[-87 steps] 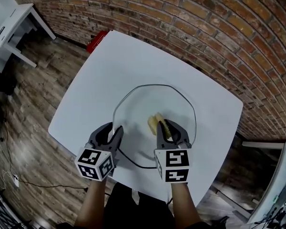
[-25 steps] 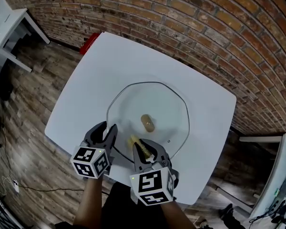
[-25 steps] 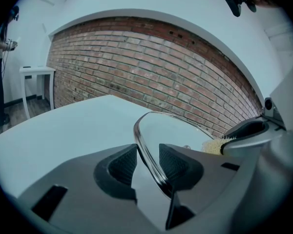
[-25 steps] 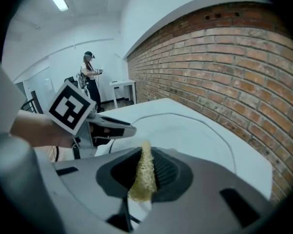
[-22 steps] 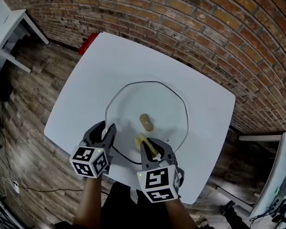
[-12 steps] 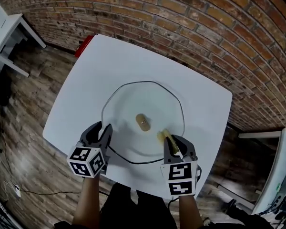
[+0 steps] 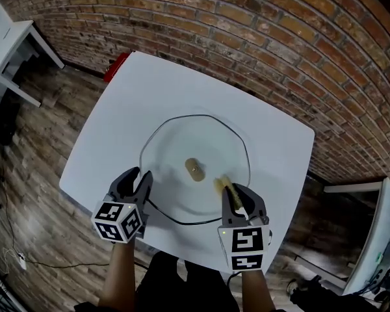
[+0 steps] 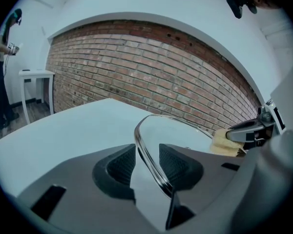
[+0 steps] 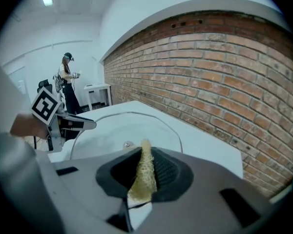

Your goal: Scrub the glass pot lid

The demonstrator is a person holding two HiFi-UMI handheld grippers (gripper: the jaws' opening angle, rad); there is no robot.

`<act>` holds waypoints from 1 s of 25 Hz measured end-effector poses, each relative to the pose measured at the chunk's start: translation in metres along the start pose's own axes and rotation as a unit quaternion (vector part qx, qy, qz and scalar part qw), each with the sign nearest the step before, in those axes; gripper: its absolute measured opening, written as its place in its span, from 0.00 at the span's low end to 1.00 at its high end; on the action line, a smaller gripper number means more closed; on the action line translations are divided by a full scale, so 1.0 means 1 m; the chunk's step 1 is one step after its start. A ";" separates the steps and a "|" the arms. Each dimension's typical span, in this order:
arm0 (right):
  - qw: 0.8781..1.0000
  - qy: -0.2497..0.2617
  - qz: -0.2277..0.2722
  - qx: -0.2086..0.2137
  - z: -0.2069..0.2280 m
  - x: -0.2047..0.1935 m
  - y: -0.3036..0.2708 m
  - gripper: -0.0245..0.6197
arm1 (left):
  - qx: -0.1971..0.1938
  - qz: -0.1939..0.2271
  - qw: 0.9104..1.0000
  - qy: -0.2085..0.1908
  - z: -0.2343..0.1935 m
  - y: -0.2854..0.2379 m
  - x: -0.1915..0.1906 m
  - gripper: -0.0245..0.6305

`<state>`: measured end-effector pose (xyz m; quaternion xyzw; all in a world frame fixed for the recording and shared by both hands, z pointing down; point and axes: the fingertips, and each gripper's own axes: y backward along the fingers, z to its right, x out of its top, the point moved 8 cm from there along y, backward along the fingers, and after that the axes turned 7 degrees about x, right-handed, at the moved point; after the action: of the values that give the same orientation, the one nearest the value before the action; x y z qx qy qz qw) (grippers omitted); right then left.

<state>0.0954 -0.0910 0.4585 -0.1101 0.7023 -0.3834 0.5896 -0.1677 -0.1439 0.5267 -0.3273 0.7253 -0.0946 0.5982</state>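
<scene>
Head view: the glass pot lid [image 7: 182, 142] lies flat in the middle of the white table [image 7: 149, 83] with its tan knob [image 7: 194, 169] pointing straight up. It is round and clear, edged by a thin metal rim [image 8: 151, 165]. The left gripper [image 7: 143, 177] has its jaws clamped on that rim at the near left, while the right gripper [image 7: 233, 192] pinches a yellow sponge [image 7: 221, 184] thin between its pads, the sponge's tip at the lid's near right part.

lid [image 7: 182, 142] on table [image 7: 149, 90]; left claw [image 7: 142, 175] at lid's near-left rim; sponge [image 7: 220, 184] on lid, near-right of knob [image 7: 194, 169].
</scene>
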 end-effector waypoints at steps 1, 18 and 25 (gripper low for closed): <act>1.000 -0.005 0.014 -0.001 0.001 0.001 0.003 0.13 | 0.003 0.005 1.000 -0.001 -0.002 0.002 0.001 0.26; 0.977 -0.047 0.208 -0.014 -0.003 0.053 0.068 0.13 | -0.009 0.112 0.992 -0.056 0.034 0.065 0.077 0.17; 0.965 -0.039 0.257 -0.031 -0.008 0.076 0.115 0.13 | -0.040 0.149 0.985 -0.078 0.071 0.093 0.109 0.15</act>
<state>0.1014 -0.0551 0.3250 0.0404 0.6948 -0.1925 0.6918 -0.1430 -0.1186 0.3714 -0.2452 0.7203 0.0507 0.6469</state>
